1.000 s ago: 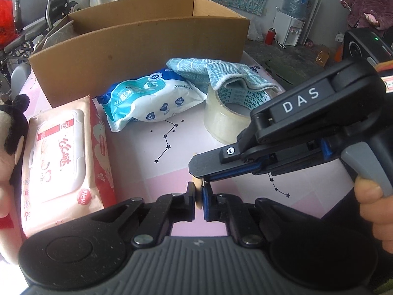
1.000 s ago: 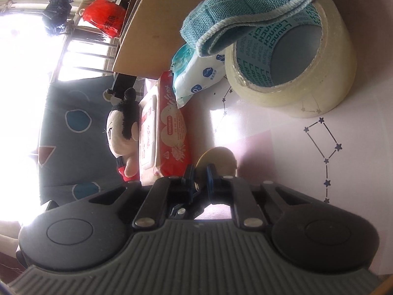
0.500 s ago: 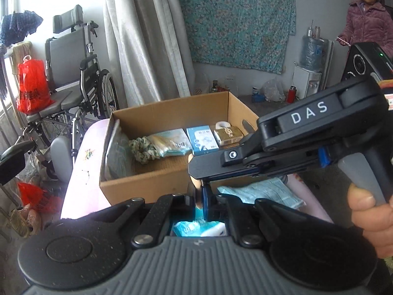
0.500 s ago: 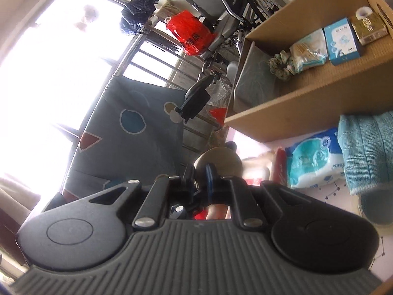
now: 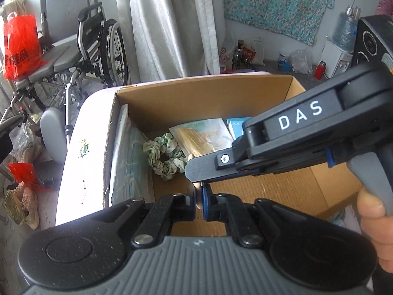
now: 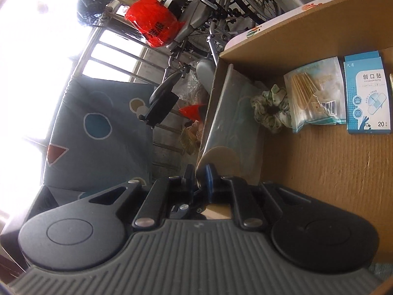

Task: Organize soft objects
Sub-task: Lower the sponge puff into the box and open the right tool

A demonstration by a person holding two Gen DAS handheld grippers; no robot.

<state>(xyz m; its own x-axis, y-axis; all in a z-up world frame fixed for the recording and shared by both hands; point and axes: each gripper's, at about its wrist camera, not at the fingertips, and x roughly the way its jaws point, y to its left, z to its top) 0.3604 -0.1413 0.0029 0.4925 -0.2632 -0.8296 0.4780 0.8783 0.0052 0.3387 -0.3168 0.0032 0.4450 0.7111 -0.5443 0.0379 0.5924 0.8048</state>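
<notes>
Left wrist view alone gives us the right gripper (image 5: 196,186) crossing from three o'clock; both it and the left gripper (image 5: 199,200) pinch one tan disc (image 5: 198,196) above the cardboard box (image 5: 203,93). Right wrist view alone shows one blue plaster box (image 6: 367,93), beside one scrunchie (image 6: 269,113) and one packet (image 6: 315,93).

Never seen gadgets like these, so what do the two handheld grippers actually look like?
Each has a ribbed grey body with two round black discs and black linkage arms. The left gripper has blue-edged fingers. The right gripper shows white "DAS" lettering, a grey handle, and a bare hand.
</notes>
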